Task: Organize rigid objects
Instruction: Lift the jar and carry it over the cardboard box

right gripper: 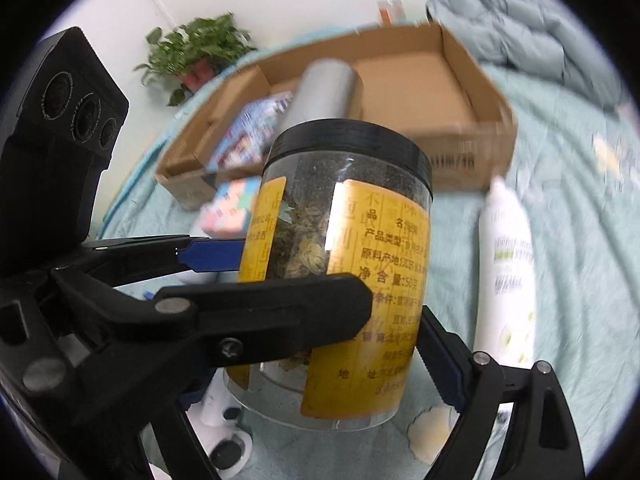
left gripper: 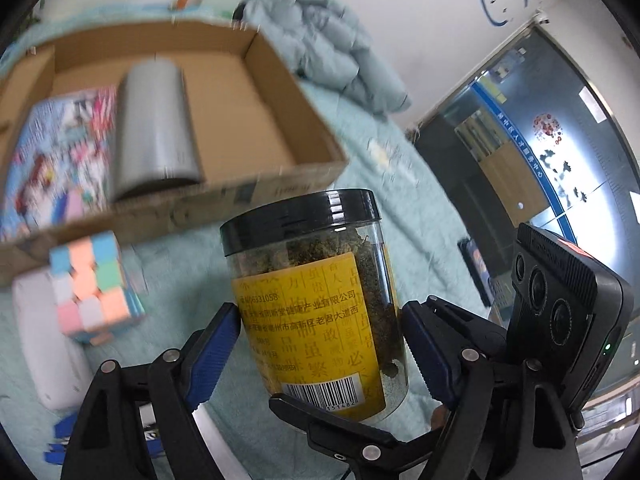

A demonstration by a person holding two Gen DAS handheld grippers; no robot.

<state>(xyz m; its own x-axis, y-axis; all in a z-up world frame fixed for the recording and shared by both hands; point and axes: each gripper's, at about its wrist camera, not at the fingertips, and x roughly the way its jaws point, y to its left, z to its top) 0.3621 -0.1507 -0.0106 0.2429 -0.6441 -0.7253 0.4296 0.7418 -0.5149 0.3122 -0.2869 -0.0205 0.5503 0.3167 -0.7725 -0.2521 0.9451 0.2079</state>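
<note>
A clear jar (left gripper: 320,300) with a black lid, a yellow label and dried herbs inside is held above the bed by both grippers. My left gripper (left gripper: 320,336) is shut on its lower body, a blue pad on each side. My right gripper (right gripper: 332,320) also grips the jar (right gripper: 340,264), crossing the left one. A shallow cardboard box (left gripper: 304,120) lies behind, holding a grey cylinder (left gripper: 154,128) and a colourful booklet (left gripper: 56,152). The box shows in the right wrist view too (right gripper: 472,76). A pastel cube (left gripper: 94,284) sits in front of the box.
A white bottle (right gripper: 508,272) lies on the light green bedspread (right gripper: 580,240) right of the jar. A white oblong item (left gripper: 44,344) lies left of the cube. A folded quilt (left gripper: 320,40) is behind the box. A potted plant (right gripper: 196,52) stands at the back left.
</note>
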